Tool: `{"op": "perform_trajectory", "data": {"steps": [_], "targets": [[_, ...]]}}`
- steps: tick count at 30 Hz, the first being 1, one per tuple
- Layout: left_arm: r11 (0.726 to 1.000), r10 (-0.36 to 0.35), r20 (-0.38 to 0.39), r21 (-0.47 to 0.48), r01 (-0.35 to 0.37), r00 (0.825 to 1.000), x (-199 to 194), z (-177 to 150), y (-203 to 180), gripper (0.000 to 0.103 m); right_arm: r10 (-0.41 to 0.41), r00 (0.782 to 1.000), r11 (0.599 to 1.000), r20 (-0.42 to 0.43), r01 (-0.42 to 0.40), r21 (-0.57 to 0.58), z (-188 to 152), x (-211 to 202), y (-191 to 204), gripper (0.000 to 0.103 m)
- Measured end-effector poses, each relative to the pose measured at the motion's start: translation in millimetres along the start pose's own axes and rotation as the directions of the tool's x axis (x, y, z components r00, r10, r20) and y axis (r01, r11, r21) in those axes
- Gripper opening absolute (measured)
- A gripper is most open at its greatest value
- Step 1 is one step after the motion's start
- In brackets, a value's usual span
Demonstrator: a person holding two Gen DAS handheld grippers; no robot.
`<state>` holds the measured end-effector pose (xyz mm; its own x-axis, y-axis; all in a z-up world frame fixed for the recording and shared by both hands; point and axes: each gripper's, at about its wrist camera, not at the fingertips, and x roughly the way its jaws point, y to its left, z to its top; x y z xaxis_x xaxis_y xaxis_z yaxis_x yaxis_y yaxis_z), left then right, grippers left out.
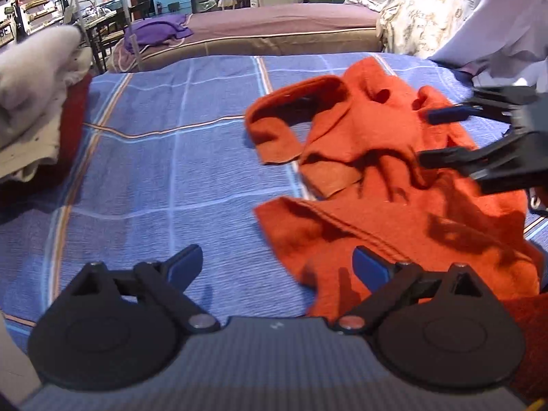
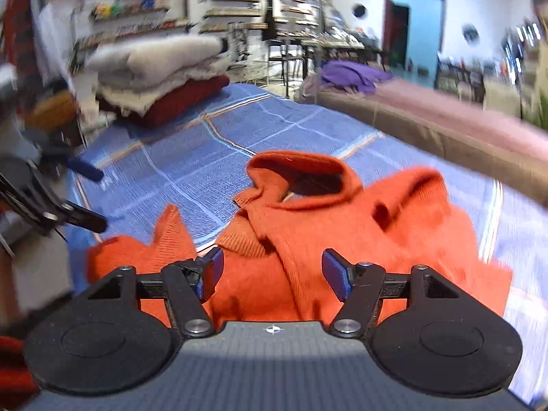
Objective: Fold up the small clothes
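Orange knit, my small sweater (image 1: 394, 185) lies crumpled on the blue plaid bedspread (image 1: 164, 157), collar open and gaping, one hem edge toward my left gripper (image 1: 277, 265). My left gripper hangs over bare bedspread just beside that hem with its jaws wide apart and nothing between them. My right gripper (image 2: 272, 270) hangs above the sweater's middle, jaws equally wide and pressing on nothing, while folded cream and red clothes (image 2: 161, 75) sit stacked at the bedspread's far corner.

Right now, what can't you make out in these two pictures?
- Orange sweater: its near edge is hidden behind the right tongs body in the right wrist view.
- Folded pile: cut off by the left edge, left wrist view.
- Shelves: contents motion-blurred, right wrist view.
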<state>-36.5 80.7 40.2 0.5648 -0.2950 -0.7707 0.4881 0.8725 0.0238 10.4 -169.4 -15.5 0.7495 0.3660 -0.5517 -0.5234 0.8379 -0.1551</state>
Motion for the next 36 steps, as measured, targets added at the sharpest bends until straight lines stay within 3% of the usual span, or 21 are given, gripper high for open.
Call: {"op": "perform_trajectory", "data": {"steps": [3,5,6,9,13,15,20,22,26,27,28,30,31,32,35,36], "targets": [[0.999,-0.031,-0.009,-0.038,0.031,0.999,7,-4,-13,0.096,-0.106,0.993,0.972,-0.05,0.093,-0.216,1,40,15,0.097],[0.997,-0.045,-0.009,-0.063,0.044,0.999,11,-7,-17,0.096,-0.12,0.988,0.963,-0.093,0.093,-0.251,-3,56,12,0.063],[0.997,-0.045,-0.009,-0.066,0.044,0.999,12,-7,-19,0.096,-0.12,0.987,0.971,-0.107,0.095,-0.221,-2,59,5,0.025],[0.998,-0.035,-0.002,-0.047,0.035,0.999,14,-10,-24,0.096,-0.107,0.994,0.994,-0.036,0.107,-0.002,7,34,-28,0.006],[0.999,-0.036,-0.006,-0.035,0.036,0.999,21,-6,-26,0.096,-0.28,0.959,0.957,0.051,0.275,0.09,11,-18,-72,0.006],[0.999,-0.043,0.011,-0.03,0.044,0.999,22,-2,-28,0.096,-0.36,0.932,0.925,0.041,0.35,0.145,6,-45,-101,0.006],[0.997,-0.062,0.037,0.037,0.061,0.997,25,14,-41,0.094,-0.565,0.821,0.781,-0.079,0.563,0.271,-32,-104,-173,0.006],[0.995,-0.065,0.04,0.083,0.062,0.997,30,23,-48,0.091,-0.59,0.796,0.734,-0.138,0.6,0.32,-50,-121,-193,0.006],[0.985,-0.082,0.07,0.159,0.071,0.994,41,44,-61,0.086,-0.624,0.747,0.678,-0.231,0.664,0.316,-79,-134,-201,0.006],[0.982,-0.086,0.078,0.173,0.071,0.993,44,49,-64,0.085,-0.614,0.751,0.672,-0.242,0.659,0.338,-85,-135,-201,0.007],[0.98,-0.088,0.085,0.188,0.071,0.992,49,55,-67,0.083,-0.59,0.77,0.676,-0.244,0.636,0.371,-91,-137,-201,0.01],[0.973,-0.085,0.087,0.22,0.064,0.993,61,64,-71,0.079,-0.495,0.831,0.712,-0.254,0.556,0.429,-99,-132,-200,0.021],[0.971,-0.067,0.085,0.236,0.045,0.994,70,67,-73,0.078,-0.466,0.845,0.724,-0.263,0.534,0.436,-97,-124,-196,0.035],[0.967,-0.032,0.085,0.255,0.009,0.996,81,70,-73,0.078,-0.455,0.849,0.733,-0.269,0.528,0.429,-94,-118,-192,0.042],[0.964,0.032,0.059,0.264,-0.047,0.998,111,77,-66,0.072,-0.471,0.85,0.757,-0.234,0.526,0.388,-79,-118,-173,0.08],[0.968,0.025,0.043,0.248,-0.035,0.999,119,79,-63,0.068,-0.471,0.854,0.764,-0.221,0.52,0.382,-74,-119,-169,0.1]]}}
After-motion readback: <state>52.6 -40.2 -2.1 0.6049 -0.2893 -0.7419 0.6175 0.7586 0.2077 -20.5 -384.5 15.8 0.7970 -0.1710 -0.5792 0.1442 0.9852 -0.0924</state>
